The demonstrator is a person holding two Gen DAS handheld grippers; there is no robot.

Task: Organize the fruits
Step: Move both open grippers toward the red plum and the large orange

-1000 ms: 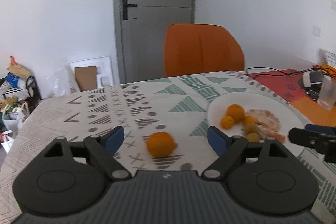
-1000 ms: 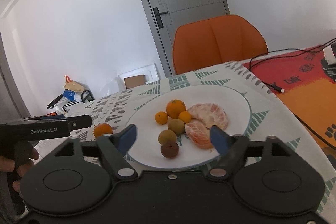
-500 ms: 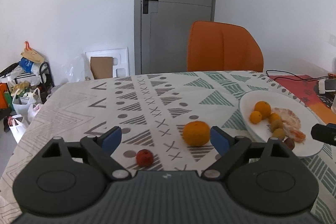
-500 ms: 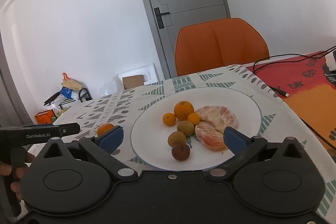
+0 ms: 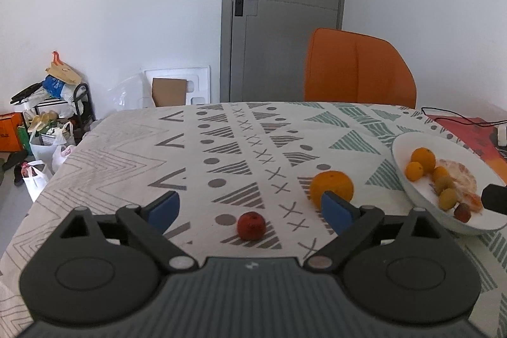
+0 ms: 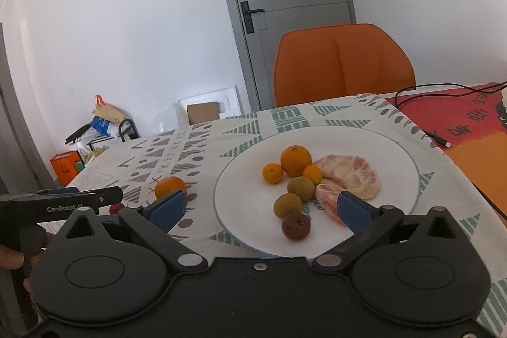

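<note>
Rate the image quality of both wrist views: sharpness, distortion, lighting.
Left wrist view: sharp on the small red fruit and the orange; fisheye bends the table edge; soft daylight, faint shadows. Right wrist view: the plate is crisp, without harsh glare; the door frame leans, corners vignette.

plate [image 6: 317, 135]: on the tablecloth [image 5: 126, 154], landmark
loose orange [image 5: 331, 188]: on the cloth, left of the plate, apart from it
small round fruit [image 5: 251, 225]: further left of the plate, nearer the camera than the orange
chair [image 6: 342, 62]: behind the plate, past the table edge
cable [image 6: 443, 89]: right of the plate, behind
</note>
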